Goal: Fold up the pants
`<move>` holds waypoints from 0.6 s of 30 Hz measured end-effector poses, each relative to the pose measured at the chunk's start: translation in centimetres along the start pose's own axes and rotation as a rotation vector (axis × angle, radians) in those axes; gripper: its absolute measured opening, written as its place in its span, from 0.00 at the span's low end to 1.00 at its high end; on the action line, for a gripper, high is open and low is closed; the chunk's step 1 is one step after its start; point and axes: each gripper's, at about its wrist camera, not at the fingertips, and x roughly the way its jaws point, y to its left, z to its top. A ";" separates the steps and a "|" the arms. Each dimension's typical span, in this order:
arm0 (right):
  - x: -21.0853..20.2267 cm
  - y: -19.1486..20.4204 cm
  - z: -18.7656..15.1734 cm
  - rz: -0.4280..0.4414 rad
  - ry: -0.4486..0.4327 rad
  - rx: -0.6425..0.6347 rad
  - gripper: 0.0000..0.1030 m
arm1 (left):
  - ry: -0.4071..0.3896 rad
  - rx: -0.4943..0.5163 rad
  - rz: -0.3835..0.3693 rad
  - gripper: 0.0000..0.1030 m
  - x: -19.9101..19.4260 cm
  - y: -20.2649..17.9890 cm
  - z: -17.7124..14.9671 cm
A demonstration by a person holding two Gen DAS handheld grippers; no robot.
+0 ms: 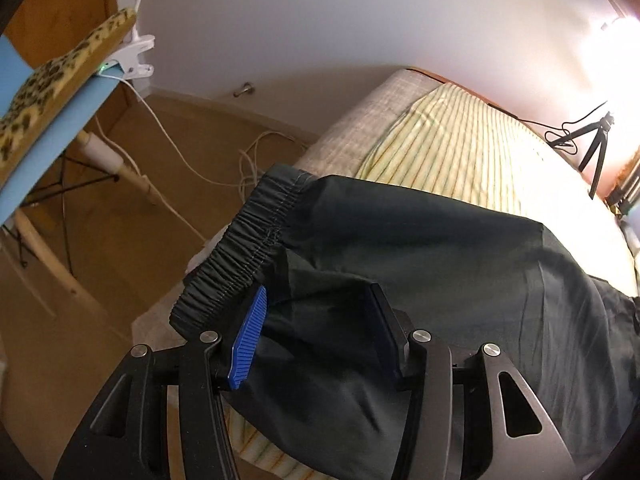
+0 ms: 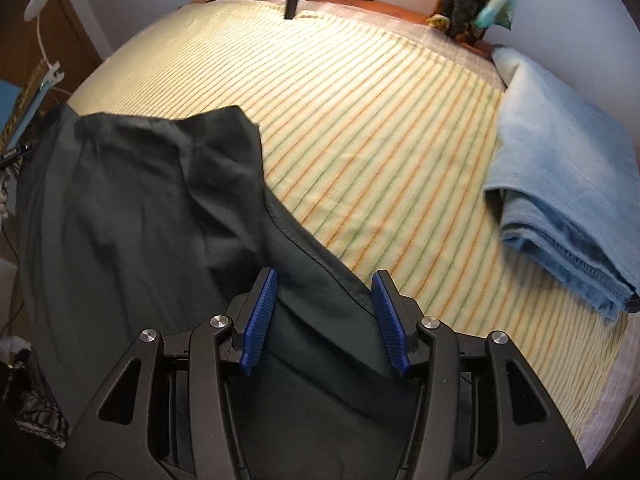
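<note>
The dark pants [image 2: 140,208] lie spread on the bed [image 2: 380,128], over its striped sheet toward the near left edge. Their gathered elastic waistband [image 1: 244,240] hangs just past the bed's side, at 10 o'clock in the left wrist view. The left gripper [image 1: 316,332] stands half spread, jaws straddling a raised fold of the cloth just below the waistband; whether the pads press it cannot be told. The right gripper [image 2: 326,320] is likewise half spread, jaws either side of a stitched edge of the pants, pads apparently clear of the cloth. Folded blue jeans [image 2: 560,200] rest at 3 o'clock, well apart. A tripod [image 1: 596,148] stands at the far side.
</note>
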 end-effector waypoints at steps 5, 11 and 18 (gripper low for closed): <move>-0.6 2.8 0.0 -0.045 -0.012 -0.082 0.07 | -0.008 0.014 0.019 0.48 0.5 -0.2 0.0; -3.3 0.8 -0.1 -0.105 -0.114 0.021 0.01 | -0.017 0.027 0.033 0.45 0.5 0.0 0.1; -2.9 -2.2 0.8 -0.120 -0.080 0.147 0.05 | -0.028 0.018 0.016 0.42 -0.8 -0.4 -0.4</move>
